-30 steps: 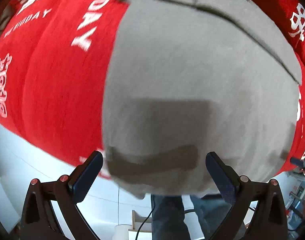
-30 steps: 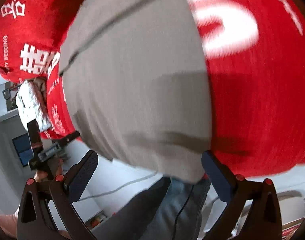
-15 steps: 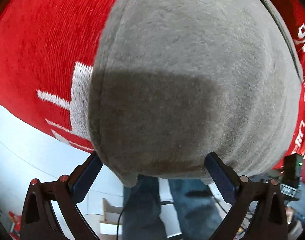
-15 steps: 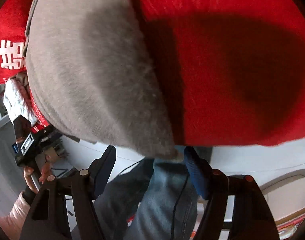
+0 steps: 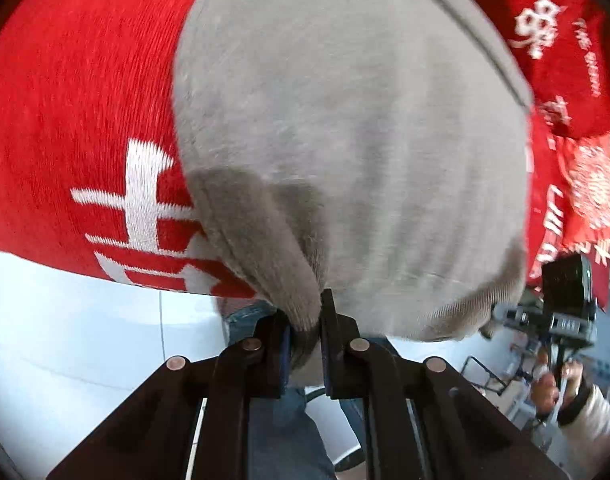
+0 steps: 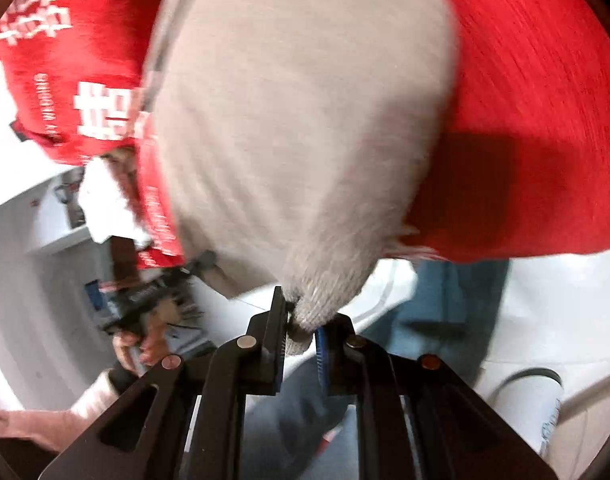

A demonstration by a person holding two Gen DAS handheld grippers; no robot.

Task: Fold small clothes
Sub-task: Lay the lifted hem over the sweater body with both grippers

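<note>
A grey knit garment (image 5: 345, 140) lies on a red cloth with white lettering (image 5: 85, 100). My left gripper (image 5: 305, 320) is shut on one near corner of the garment, which bunches up between the fingers. In the right wrist view the same garment (image 6: 297, 120) fills the middle, and my right gripper (image 6: 299, 328) is shut on its other near corner. Both corners are pulled up off the red cloth (image 6: 525, 120). The far part of the garment runs out of view.
The red cloth's near edge ends just beyond both grippers, with white floor (image 5: 65, 320) below. The person's jeans (image 6: 445, 300) stand beneath. The other hand and gripper show at the right (image 5: 565, 320) and at the left (image 6: 145, 312).
Both grippers went from wide open over the garment's near edge to shut on its corners. The corners are now lifted and bunched.
</note>
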